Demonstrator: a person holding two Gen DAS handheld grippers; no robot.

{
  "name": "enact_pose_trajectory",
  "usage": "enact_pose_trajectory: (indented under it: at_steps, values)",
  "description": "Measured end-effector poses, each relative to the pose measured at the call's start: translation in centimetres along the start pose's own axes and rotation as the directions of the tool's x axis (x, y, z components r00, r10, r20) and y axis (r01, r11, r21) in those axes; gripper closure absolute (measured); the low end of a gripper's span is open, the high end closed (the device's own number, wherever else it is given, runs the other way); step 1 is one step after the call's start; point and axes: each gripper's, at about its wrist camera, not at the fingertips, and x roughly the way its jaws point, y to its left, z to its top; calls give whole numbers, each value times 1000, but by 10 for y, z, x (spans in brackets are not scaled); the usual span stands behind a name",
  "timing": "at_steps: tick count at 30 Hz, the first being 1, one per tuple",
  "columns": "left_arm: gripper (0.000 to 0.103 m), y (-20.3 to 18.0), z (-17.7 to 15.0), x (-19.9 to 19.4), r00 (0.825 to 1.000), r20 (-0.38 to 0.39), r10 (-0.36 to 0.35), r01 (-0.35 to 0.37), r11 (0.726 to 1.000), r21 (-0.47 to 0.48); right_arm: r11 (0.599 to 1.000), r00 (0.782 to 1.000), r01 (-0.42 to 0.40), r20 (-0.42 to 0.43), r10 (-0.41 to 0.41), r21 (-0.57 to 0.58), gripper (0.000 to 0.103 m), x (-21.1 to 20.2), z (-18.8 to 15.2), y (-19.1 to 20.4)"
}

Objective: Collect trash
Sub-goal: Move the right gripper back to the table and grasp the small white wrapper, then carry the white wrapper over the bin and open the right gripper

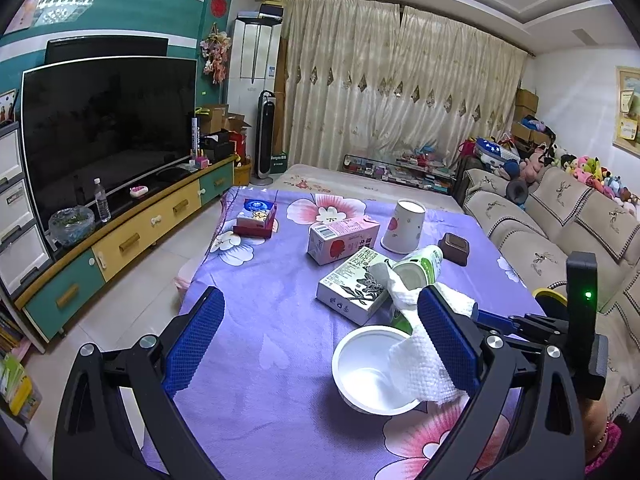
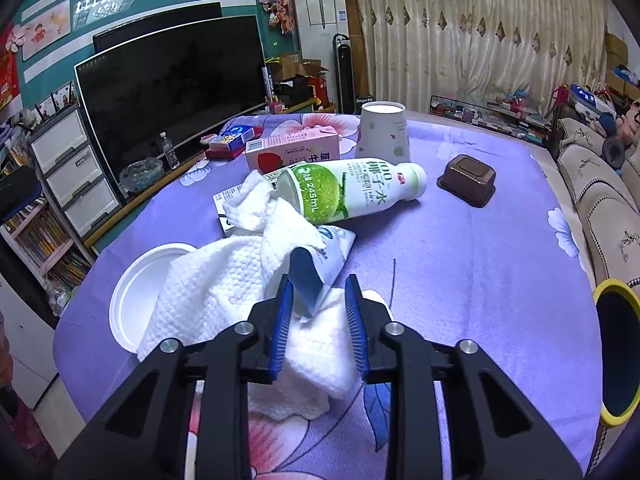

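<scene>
On the purple flowered tablecloth (image 2: 460, 280) a crumpled white paper towel (image 2: 224, 280) drapes from a lying green-and-white bottle (image 2: 352, 192) over the rim of a white bowl (image 2: 132, 300). My right gripper (image 2: 319, 280) is shut on the towel, with a corner of a blue-and-white wrapper (image 2: 328, 252) also between its pads. In the left wrist view my left gripper (image 1: 320, 292) stands wide open above the cloth. The bowl (image 1: 360, 376) and towel (image 1: 420, 364) lie by its right finger.
An upturned paper cup (image 2: 384, 132), a pink carton (image 2: 292, 152), a brown tray (image 2: 468, 180) and a green-printed box (image 1: 352, 288) lie farther back. A dark opening with a yellow rim (image 2: 616, 352) sits at the table's right edge. A sofa (image 1: 560, 216) runs along the right.
</scene>
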Motion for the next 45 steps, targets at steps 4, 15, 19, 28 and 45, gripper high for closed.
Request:
enact_pose_trajectory:
  at_steps: [4, 15, 19, 28, 45]
  values:
    - [7, -3, -1, 4, 1000, -3, -8, 8, 1000, 4, 1000, 1000, -1, 13, 1, 1, 92, 4, 5, 1]
    - [7, -12, -2, 10, 1000, -10, -26, 26, 1000, 13, 996, 997, 18, 78, -25, 86, 97, -26, 8, -35]
    - [7, -19, -3, 11, 999, -11, -33, 34, 999, 26, 991, 993, 11, 112, -25, 130, 97, -48, 6, -53]
    - [7, -48, -3, 18, 997, -31, -68, 70, 995, 72, 971, 981, 39, 175, -82, 236, 97, -94, -10, -100]
    - [7, -117, 4, 47, 991, -78, -108, 118, 984, 131, 792, 904, 345, 50, -425, 504, 97, -122, -69, -278]
